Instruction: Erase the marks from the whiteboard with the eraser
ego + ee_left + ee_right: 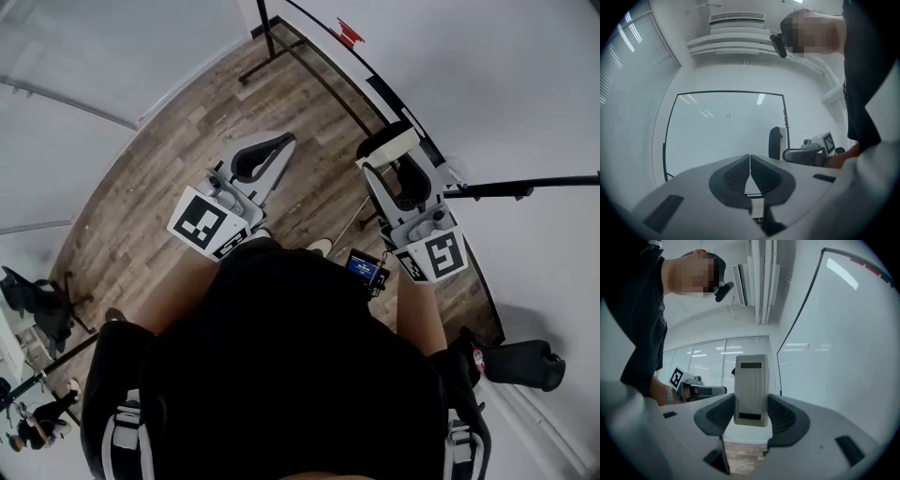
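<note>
The right hand-held gripper (751, 414) squeezes the gray eraser (751, 385), which stands upright between its jaws. The left hand-held gripper (750, 165) is closed tight with nothing in it. Ahead of it is the whiteboard (722, 136), and the gripper hides its bottom edge. A tiny mark (728, 116) near 12 o'clock is too small to read.

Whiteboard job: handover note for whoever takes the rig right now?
Left gripper: shut, empty, facing the whiteboard.
Right gripper: shut on the eraser, held near the board's edge; I can't tell if it touches.
Done: no erasing evident. A small dark mark sits mid-board and a red mark near the frame.
Left: bring the eraser onto the board and wipe both marks.
</note>
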The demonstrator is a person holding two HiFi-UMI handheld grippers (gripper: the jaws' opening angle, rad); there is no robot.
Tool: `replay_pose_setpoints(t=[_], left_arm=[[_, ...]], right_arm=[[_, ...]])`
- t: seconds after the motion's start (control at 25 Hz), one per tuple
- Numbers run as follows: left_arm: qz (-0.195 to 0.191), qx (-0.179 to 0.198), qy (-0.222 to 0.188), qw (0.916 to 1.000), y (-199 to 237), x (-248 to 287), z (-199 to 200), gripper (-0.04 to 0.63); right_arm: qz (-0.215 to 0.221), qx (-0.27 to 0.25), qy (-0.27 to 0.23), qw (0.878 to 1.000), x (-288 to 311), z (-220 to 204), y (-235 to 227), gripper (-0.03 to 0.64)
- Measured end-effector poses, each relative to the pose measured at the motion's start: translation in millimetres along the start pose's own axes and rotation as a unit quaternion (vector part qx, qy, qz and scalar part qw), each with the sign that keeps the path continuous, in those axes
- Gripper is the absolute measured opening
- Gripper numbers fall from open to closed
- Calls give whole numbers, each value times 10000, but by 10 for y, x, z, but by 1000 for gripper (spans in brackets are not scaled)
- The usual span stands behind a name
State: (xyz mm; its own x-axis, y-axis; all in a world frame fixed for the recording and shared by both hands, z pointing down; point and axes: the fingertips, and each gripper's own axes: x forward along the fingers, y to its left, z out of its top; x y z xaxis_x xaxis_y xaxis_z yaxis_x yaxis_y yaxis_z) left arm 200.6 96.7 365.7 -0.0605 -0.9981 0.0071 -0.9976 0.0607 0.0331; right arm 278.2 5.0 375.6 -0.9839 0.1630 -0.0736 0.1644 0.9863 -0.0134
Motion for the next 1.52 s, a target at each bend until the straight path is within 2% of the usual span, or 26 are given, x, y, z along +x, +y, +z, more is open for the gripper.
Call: replay_pose_setpoints(t=[0.24,0.44,0.8,1.04,1.28,1.52], left_arm=[[196,-2,37,9998,232,-31,-53,9],[19,-69,-32,10000,696,-44,-88,9],[-604,-242,-110,9978,1893,-142,-82,9],[-958,-286,-35,9950,2555,-183,-71,9],[-1239,-377,-121,9915,2958,113,-63,9],[-1483,-406,-89,9881,3061,636,-126,9]], right_arm=[[286,75,127,9995,238,-119,17,222],[156,-22,189,9997,705,-147,26,222],[-348,-71,287,9990,1905,-154,170,222],[-852,-48,192,9962,2514,-144,163,222],[-1330,-22,69,9911,2793,-86,-190,221],[-1526,4,-40,9883,2804,-92,-667,221]])
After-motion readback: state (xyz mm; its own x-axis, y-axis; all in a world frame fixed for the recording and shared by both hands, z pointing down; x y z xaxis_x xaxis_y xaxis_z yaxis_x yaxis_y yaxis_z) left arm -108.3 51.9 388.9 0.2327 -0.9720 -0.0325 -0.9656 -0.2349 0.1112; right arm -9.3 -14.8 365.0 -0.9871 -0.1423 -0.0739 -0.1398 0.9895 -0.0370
